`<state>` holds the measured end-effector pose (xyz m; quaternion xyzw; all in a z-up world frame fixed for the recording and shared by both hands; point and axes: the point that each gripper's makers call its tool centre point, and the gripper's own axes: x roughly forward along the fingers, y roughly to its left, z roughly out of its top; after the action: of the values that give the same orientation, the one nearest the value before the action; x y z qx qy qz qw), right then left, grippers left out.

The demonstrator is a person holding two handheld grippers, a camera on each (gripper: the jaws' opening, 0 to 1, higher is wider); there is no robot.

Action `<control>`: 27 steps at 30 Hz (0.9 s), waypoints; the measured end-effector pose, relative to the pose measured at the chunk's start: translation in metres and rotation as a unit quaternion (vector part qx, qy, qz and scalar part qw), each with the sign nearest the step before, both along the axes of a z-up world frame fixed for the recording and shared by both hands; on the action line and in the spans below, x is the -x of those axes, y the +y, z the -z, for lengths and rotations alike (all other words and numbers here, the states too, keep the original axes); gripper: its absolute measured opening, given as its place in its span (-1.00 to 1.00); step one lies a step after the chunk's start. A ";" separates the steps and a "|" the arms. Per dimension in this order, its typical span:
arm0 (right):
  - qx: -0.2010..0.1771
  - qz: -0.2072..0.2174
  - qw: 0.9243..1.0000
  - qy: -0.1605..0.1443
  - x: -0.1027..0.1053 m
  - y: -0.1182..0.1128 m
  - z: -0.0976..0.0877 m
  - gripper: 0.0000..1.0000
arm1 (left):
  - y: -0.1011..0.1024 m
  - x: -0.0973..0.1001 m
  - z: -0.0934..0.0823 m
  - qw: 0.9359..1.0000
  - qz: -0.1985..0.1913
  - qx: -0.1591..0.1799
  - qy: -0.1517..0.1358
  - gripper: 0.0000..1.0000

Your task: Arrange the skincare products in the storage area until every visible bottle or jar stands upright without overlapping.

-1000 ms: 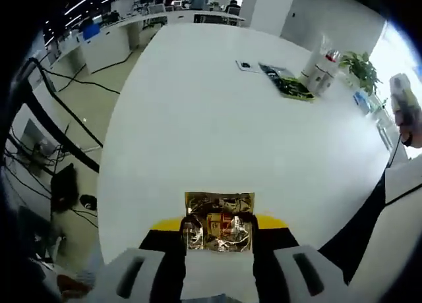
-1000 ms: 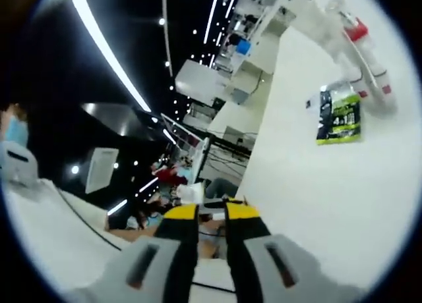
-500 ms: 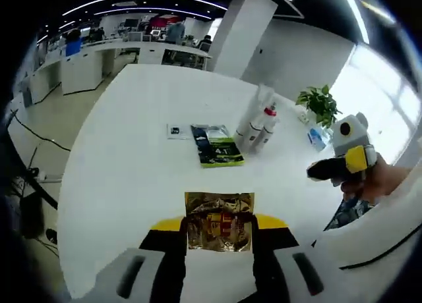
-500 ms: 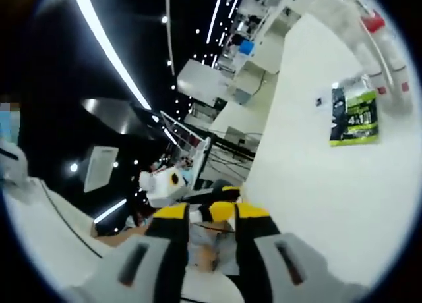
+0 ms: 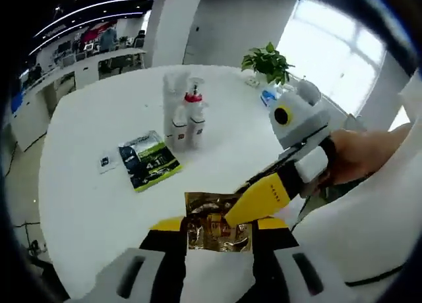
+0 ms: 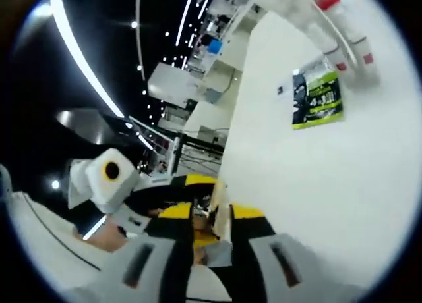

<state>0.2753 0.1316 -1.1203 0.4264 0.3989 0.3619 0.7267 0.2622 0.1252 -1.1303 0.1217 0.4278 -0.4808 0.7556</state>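
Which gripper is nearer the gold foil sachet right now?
Left. The left gripper is shut on the gold foil sachet; the right gripper reaches in beside it, fingertips at its edge.

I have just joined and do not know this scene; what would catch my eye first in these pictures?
In the left gripper view, a shiny gold packet sits clamped in the left tool, and the right tool's yellow tip reaches in over it from the right, held by a hand. Behind them on the white table stand white bottles with red caps, with a green and black pouch lying flat beside them.

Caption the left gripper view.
Left gripper holds a crinkled gold foil sachet; right gripper reaches for it.
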 end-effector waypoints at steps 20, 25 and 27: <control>-0.053 -0.049 0.997 -0.041 0.039 -0.061 -0.039 -1.00 | -0.049 0.024 -0.051 0.913 -0.007 0.326 0.245 -0.59; -0.077 -0.047 0.995 -0.044 0.041 -0.063 -0.046 -1.00 | -0.058 0.022 -0.057 0.890 -0.015 0.353 0.288 -0.89; -0.076 -0.046 0.995 -0.046 0.040 -0.063 -0.047 -1.00 | -0.063 0.019 -0.058 0.888 -0.011 0.356 0.289 -0.97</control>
<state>0.2353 0.0683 -1.0735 0.4443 0.3561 0.4433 0.6923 0.2427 0.0623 -1.0723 -0.3049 0.4289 -0.6065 0.5961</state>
